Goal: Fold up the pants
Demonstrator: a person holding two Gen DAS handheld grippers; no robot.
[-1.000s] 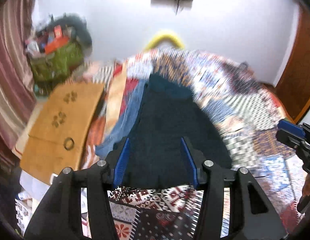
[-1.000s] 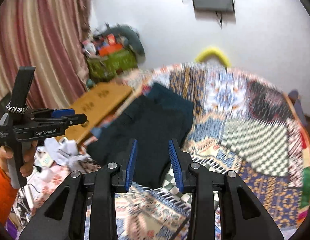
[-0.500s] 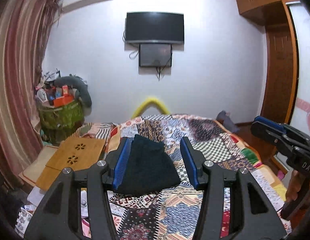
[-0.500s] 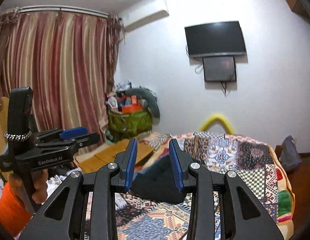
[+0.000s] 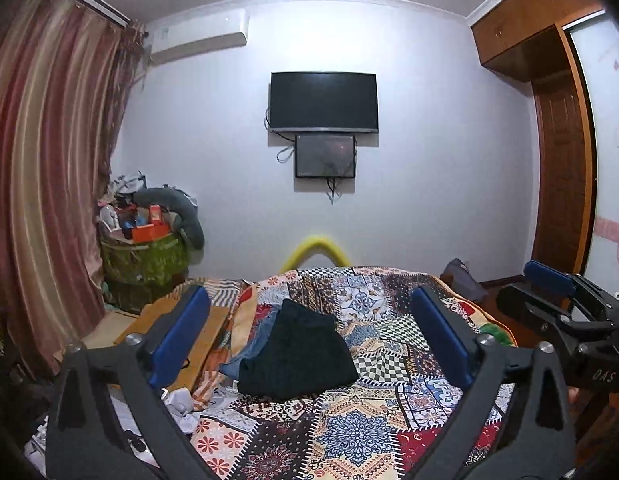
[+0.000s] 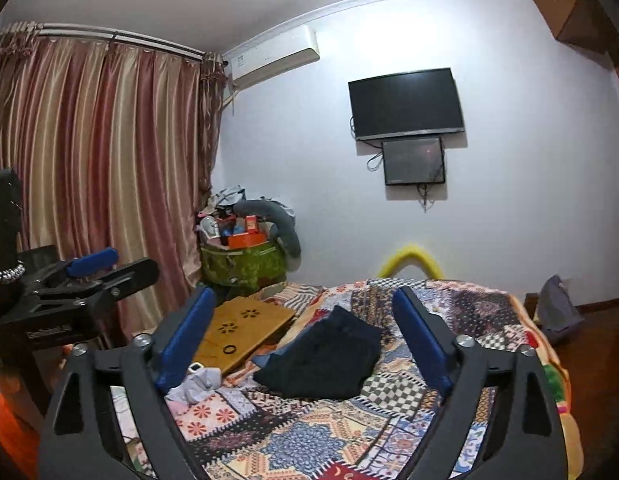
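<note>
Both grippers, left (image 5: 309, 344) and right (image 6: 305, 340), have spread their jaws wide; folded pants (image 5: 299, 354) lie ahead on the bed (image 5: 349, 432).

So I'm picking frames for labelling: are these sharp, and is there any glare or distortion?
Left wrist: sharp, pants crisp, strong fisheye bending the curtain. Right wrist: also sharp, a bright patch on the wall, dark corners.

pants (image 5: 299, 354): matt dark cloth; quilt (image 5: 361, 432): patterned cloth; curtain (image 6: 105, 168): glossy satin; lap desk (image 6: 245, 330): smooth wood
</note>
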